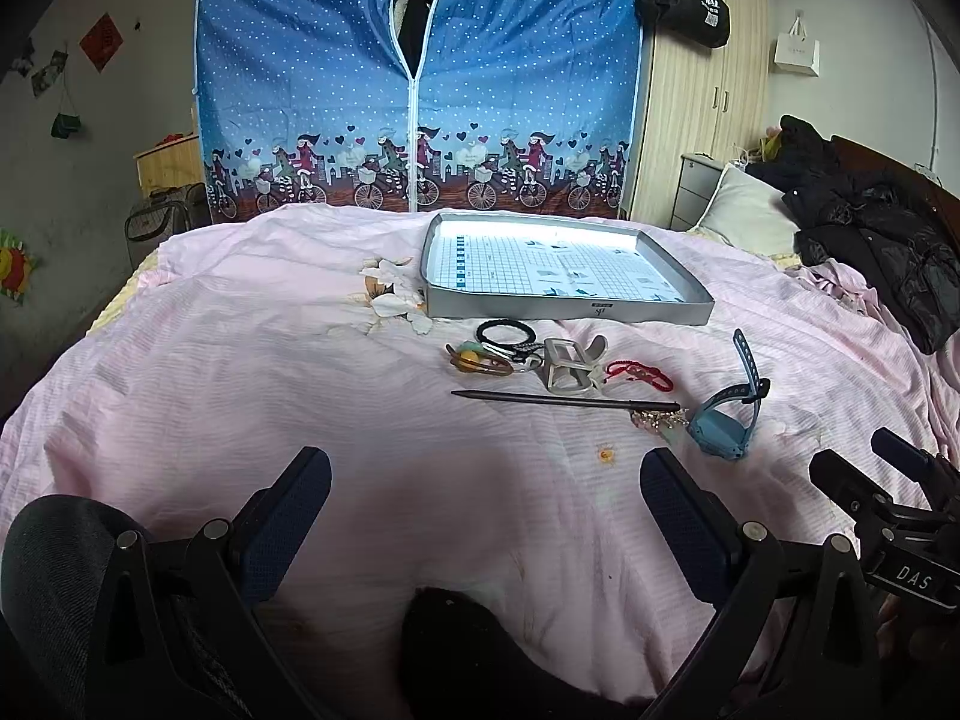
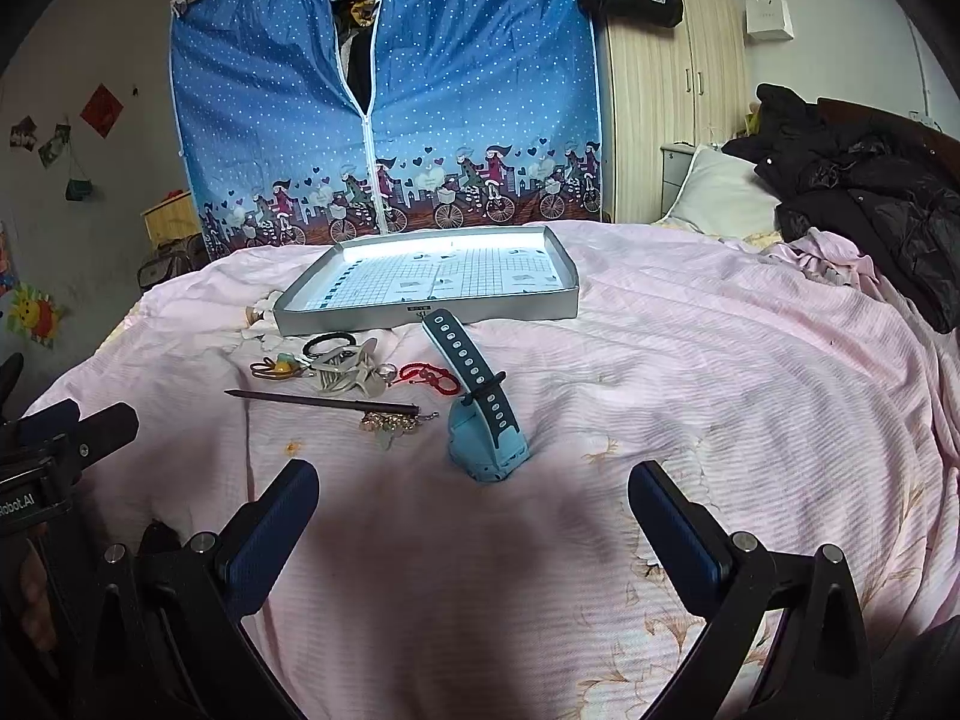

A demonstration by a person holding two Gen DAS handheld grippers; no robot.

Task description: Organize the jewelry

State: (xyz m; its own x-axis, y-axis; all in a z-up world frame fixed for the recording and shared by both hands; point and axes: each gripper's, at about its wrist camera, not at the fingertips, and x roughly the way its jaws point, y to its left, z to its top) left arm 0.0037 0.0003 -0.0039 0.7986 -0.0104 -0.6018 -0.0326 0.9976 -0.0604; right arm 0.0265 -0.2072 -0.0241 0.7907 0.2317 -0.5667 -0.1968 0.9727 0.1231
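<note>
Label "DAS" [image 1: 914, 582], gripper (right) [image 1: 900, 480]; fingers apart

Bare pink bedcover [image 1: 480, 480] lay open ahead of both grippers; beyond it, jewelry clutter [image 1: 540, 360] fronted the tray [image 1: 564, 312].

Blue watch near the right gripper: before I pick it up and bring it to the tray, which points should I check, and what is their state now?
1. Right gripper open and empty: ok.
2. Left gripper open, holding nothing: ok.
3. Blue watch free to grasp: ok; it stands on its case, strap up, nothing on it.
4. Neighbours apart from the watch: cannot tell; the hairpin's charm cluster lies very near its case.
5. Tray able to receive: ok; its grid-printed floor shows no items.
6. Path to the tray: ok by my judgement; the red cord bracelet lies left of the line.
</note>
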